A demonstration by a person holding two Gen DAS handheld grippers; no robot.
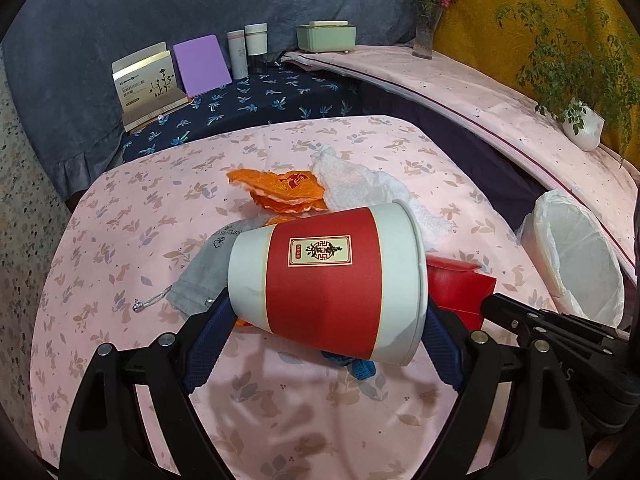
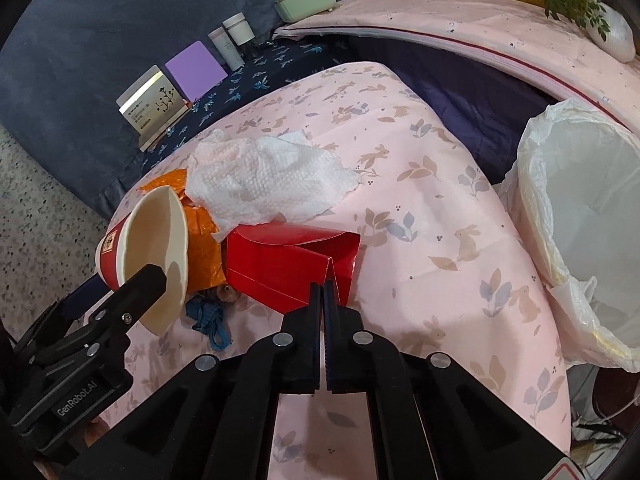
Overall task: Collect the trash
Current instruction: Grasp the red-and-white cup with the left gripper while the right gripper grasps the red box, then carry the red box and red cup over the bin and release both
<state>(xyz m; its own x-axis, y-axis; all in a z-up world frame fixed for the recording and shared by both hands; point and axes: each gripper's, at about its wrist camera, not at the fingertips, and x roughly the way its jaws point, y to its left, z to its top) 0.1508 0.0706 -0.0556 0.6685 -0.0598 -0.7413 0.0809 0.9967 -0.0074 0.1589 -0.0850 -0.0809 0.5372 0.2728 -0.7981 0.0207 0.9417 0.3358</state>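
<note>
Holding paper cup (image 1: 324,280) sideways in left hand-held gripper (image 1: 320,344); right hand-held gripper (image 2: 323,292) pinching red box (image 2: 288,264) edge. Lined bin (image 2: 580,216) looks empty; tissue (image 2: 268,176), orange wrapper (image 1: 280,188) left on table (image 2: 460,208).

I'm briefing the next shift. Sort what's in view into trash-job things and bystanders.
Job:
- paper cup, clamped by the left gripper
- red box, pinched by the right gripper
- white tissue
- orange wrapper
- lined bin

Lying about:
- purple card
- green tin
- potted plant
</note>
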